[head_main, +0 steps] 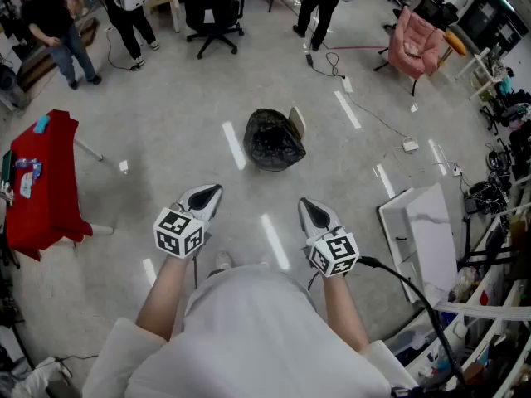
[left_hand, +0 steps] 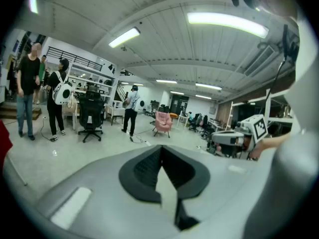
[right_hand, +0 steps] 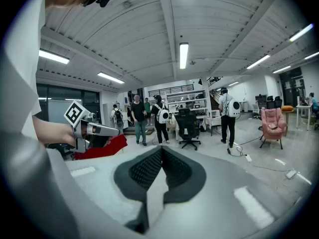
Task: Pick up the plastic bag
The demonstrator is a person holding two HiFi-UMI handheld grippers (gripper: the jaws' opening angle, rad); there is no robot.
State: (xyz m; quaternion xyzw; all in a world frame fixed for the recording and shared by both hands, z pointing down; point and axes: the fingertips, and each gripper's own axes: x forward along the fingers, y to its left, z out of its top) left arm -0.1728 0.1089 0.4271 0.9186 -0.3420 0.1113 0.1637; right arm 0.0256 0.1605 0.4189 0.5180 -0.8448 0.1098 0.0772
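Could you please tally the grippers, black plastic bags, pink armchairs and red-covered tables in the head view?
Grippers: 2 (left gripper, right gripper)
Black plastic bag: 1
Pink armchair: 1
Red-covered table: 1
Total: 5

Pale grey polished floor [head_main: 166, 139], streaked with white glare from overhead. At 9 o'clock, red-draped table [head_main: 46, 185]; at 12, black office chair [head_main: 211, 11]; between 1 and 2, pink armchair [head_main: 415, 40]; at 4, white panel [head_main: 431, 239] beside cluttered racks. Loose cable [head_main: 377, 118] trailing across the floor toward 2. People [head_main: 54, 23] standing at 10 and 11. Overhead, ribbed white ceiling [left_hand: 164, 39] with long strip lights [right_hand: 183, 54].
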